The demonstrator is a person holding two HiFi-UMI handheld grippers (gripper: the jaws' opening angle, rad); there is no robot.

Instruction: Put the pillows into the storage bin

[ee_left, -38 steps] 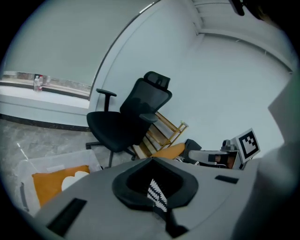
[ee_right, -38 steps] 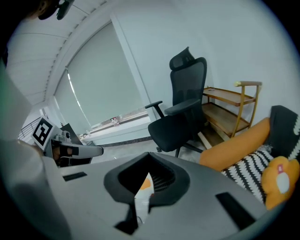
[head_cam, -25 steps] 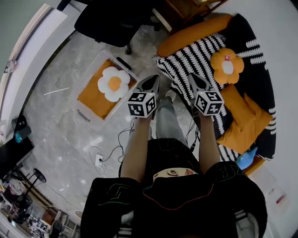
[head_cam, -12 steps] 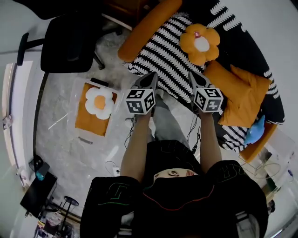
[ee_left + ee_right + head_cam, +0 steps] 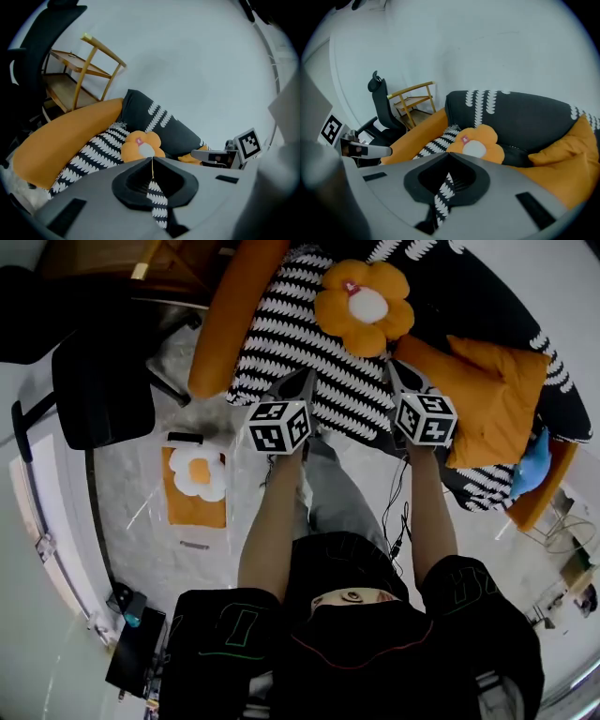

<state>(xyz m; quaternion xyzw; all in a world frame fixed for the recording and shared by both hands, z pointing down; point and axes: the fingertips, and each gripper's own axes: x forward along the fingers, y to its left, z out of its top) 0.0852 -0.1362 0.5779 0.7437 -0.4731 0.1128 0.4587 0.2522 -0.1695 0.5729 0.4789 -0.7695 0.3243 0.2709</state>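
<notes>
Both grippers hang empty over the front edge of the sofa. The left gripper and the right gripper each have their jaws clenched together on nothing, and each gripper view shows only the striped seat cover beyond the tips. The next pillow looks to be the orange flower pillow, which lies on the seat near the sofa's back edge, just ahead of and between the two grippers. A square orange pillow rests at the sofa's right end. The storage bin stands on the floor to the person's left, well apart from the sofa. It already holds an orange cushion with a white flower pillow on top. The main risk is reaching in with the jaws pressed shut, which would only shove the soft flower pillow against the backrest. A pinch on a single petal could slip during the long carry and drop the pillow on the floor. With the bin partly filled, a pillow set carelessly may perch on the rim and slide off.
</notes>
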